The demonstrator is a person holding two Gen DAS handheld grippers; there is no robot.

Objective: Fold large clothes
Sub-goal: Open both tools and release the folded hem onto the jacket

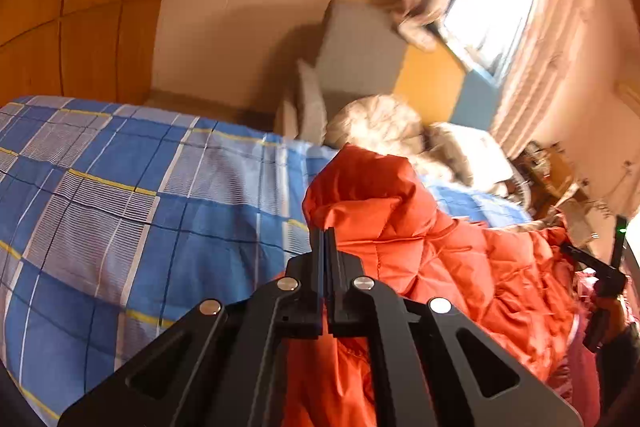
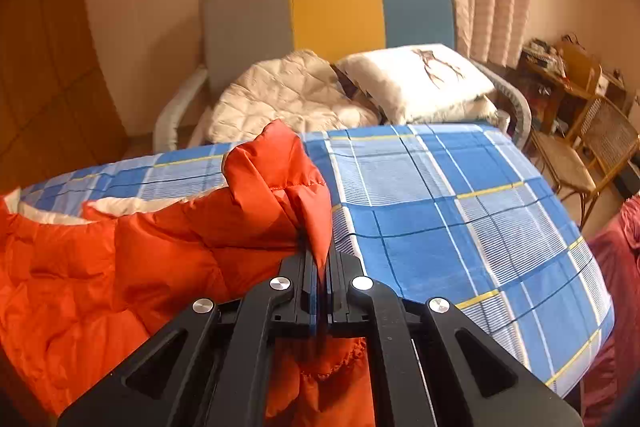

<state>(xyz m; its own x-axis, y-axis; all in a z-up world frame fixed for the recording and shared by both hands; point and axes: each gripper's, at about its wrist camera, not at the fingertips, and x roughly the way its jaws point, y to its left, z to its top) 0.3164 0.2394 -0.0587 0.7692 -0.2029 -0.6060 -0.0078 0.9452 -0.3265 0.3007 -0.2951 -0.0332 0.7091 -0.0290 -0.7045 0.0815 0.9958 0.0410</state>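
Note:
An orange quilted down jacket lies on a bed with a blue checked sheet. My left gripper is shut on a fold of the orange jacket, which bulges up past the fingertips and hangs below them. In the right wrist view my right gripper is shut on another fold of the orange jacket, a peak of fabric rising above its fingers. The jacket's white lining shows at the far left. The right gripper also appears at the right edge of the left wrist view.
At the head of the bed stand a grey, yellow and blue headboard, a cream quilt and a pillow. Wicker chairs and a cluttered table stand at the right. A dark red cloth hangs off the bed's right edge.

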